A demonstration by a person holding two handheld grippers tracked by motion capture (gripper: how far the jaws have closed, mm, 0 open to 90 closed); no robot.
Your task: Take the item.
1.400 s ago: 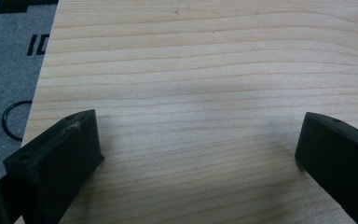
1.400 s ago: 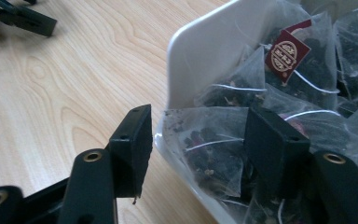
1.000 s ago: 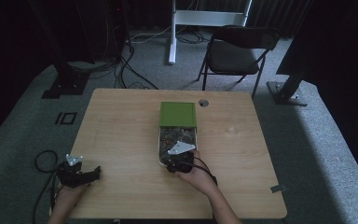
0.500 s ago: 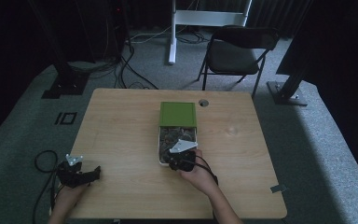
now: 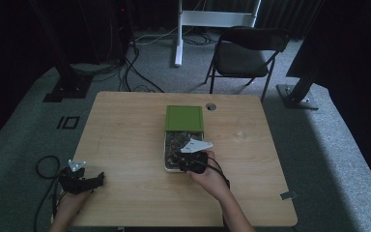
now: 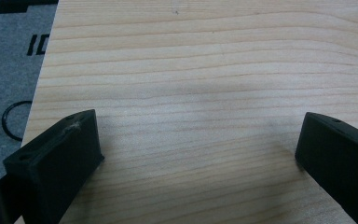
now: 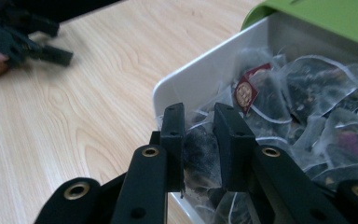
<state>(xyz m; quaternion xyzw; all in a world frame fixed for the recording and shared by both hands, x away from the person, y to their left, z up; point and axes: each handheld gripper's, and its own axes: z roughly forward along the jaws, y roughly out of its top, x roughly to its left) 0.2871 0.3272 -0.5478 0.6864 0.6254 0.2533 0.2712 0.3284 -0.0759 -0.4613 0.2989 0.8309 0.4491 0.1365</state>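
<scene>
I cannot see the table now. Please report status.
Right gripper shut on tea bag in white box. Left gripper open, over bare table. Nothing in the way.

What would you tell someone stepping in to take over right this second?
Right gripper: jaws closed on a tea bag at the near end of the white box, not yet lifted out.
Left gripper: open, holding nothing, over bare table near its left edge.
The box sits mid-table, its green lid slid back, more tea bags inside.
Done: one bag gripped.
Left, probably: lift it out and set it down.
</scene>
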